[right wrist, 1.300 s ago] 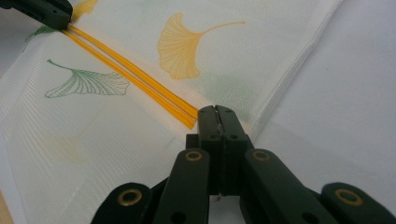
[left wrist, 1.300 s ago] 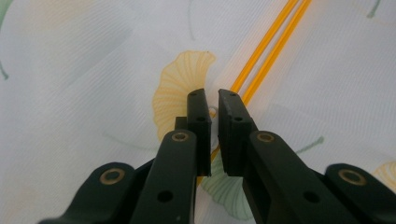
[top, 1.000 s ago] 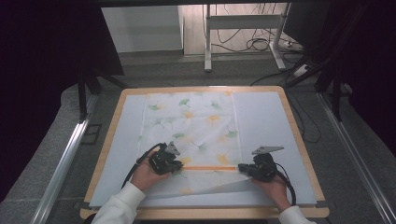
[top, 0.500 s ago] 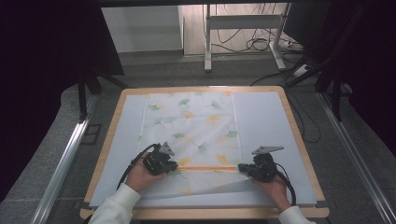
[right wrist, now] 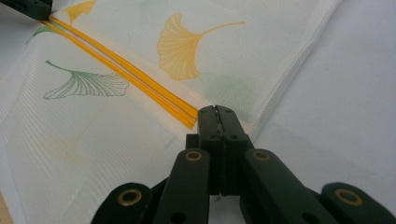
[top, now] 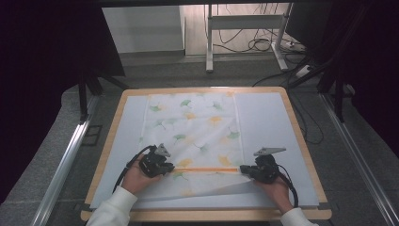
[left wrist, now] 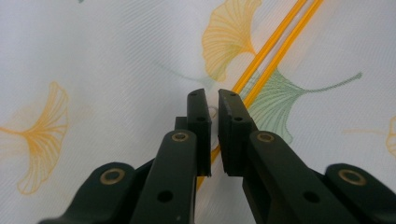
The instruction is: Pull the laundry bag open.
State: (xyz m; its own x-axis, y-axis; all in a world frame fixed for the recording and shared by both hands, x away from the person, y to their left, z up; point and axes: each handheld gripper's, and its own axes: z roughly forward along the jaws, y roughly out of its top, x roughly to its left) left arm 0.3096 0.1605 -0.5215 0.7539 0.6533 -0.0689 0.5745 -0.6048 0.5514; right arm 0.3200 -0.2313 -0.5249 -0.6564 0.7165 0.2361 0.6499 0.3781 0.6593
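**Mara:** Nearest the table's front edge, what do you see?

**Jon:** Two sleeves and hands come in from below. The person's left gripper (top: 162, 165) sits on the cloth (top: 197, 136) at its left side, and the right gripper (top: 247, 170) sits at the cloth's right edge. Between them runs a double orange stripe (top: 207, 169), straight across from one gripper to the other.

**Mara:** How do the jaws stand?

**Jon:** In the right gripper view the right gripper (right wrist: 217, 112) has its jaws pressed flat together on the cloth (right wrist: 140, 140), right where the stripe (right wrist: 121, 74) ends near the hem. In the left gripper view the left gripper (left wrist: 214, 100) shows a thin gap between its pads; they come down on the cloth (left wrist: 116, 70) beside the stripe (left wrist: 275, 42), nearly together. Whether fabric is pinched in that gap I cannot tell.

**Mara:** And the cloth itself?

**Jon:** White, sheer, printed with yellow and green ginkgo leaves. Its near part is folded, with a loose corner lying ahead of the right hand. It rests on a pale sheet (top: 268, 122) covering the wood-rimmed table (top: 294, 122), and reaches back to the table's far edge.

**Mara:** Beyond that?

**Jon:** Grey floor, a white metal stand (top: 244, 21) and loose cables (top: 263, 44).
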